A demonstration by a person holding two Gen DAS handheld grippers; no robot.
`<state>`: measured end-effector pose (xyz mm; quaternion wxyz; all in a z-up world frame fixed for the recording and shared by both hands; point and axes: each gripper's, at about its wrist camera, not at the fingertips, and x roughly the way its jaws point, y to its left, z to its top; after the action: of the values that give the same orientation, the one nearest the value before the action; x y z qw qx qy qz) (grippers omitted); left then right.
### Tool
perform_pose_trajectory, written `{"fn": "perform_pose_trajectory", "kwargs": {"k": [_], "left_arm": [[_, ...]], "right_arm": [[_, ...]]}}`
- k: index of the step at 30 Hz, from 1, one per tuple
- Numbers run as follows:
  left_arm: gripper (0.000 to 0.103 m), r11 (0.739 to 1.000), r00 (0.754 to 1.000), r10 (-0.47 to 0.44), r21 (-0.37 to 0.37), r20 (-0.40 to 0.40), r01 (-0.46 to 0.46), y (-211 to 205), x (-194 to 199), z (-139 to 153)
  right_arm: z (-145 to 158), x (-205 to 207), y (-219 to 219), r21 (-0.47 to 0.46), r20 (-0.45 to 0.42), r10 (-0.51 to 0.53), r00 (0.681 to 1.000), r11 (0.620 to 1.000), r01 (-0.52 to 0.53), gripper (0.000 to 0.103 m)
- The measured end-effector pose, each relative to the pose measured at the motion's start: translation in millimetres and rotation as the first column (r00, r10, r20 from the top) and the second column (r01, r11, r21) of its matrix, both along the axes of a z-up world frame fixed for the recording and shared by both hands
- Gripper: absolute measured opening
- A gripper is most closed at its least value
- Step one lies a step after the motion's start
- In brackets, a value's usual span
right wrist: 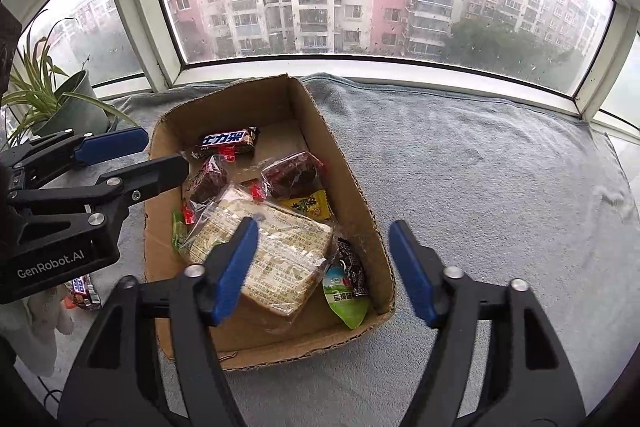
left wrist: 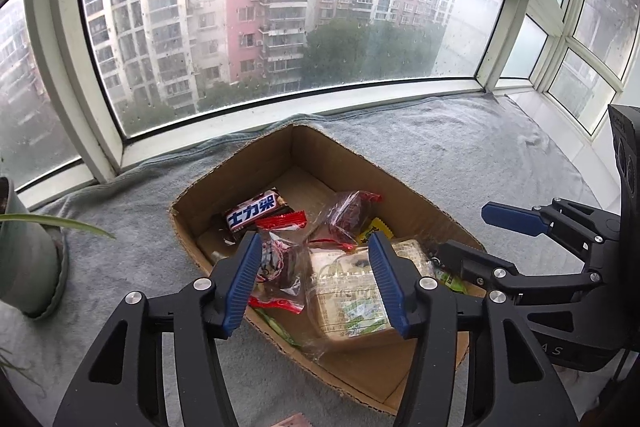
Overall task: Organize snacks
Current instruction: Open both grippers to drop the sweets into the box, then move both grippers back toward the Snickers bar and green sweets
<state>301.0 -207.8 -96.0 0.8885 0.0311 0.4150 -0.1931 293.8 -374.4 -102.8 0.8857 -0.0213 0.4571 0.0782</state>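
Note:
An open cardboard box [left wrist: 304, 151] [right wrist: 240, 103] lies on a grey towel and holds several snacks. Among them are a wrapped bread block [left wrist: 348, 295] [right wrist: 280, 251], a Snickers bar [left wrist: 254, 213] [right wrist: 226, 143], two dark cakes in red-edged wrappers [left wrist: 280, 259] [left wrist: 348, 215], a yellow packet [right wrist: 310, 205] and a green-and-black packet [right wrist: 348, 287]. My left gripper [left wrist: 316, 267] [right wrist: 164, 151] hovers open over the box's near-left end, its pads apart from the snacks below. My right gripper [right wrist: 323, 227] [left wrist: 460, 231] stands open over the box's right wall, with nothing in it.
A second Snickers bar [right wrist: 82, 291] lies on the towel [right wrist: 480, 167] left of the box. A potted plant [left wrist: 24, 255] [right wrist: 76, 103] stands at the far left. The window frame [right wrist: 360, 63] runs close behind the box.

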Motion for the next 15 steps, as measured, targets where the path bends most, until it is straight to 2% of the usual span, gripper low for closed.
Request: {"fn": "perform_pose_trajectory", "kwargs": {"k": [8, 15], "left_arm": [[0.055, 0.999, 1.0, 0.019, -0.032, 0.013, -0.019, 21.2, -10.1, 15.9], [0.055, 0.996, 0.996, 0.075, -0.056, 0.057, -0.072, 72.8, -32.0, 38.2]], "right_arm": [[14.6, -13.7, 0.8, 0.057, 0.014, 0.009, 1.0, 0.998, -0.009, 0.082], [25.4, -33.8, 12.0, 0.077, 0.022, 0.052, 0.998, 0.996, -0.054, 0.082]]}}
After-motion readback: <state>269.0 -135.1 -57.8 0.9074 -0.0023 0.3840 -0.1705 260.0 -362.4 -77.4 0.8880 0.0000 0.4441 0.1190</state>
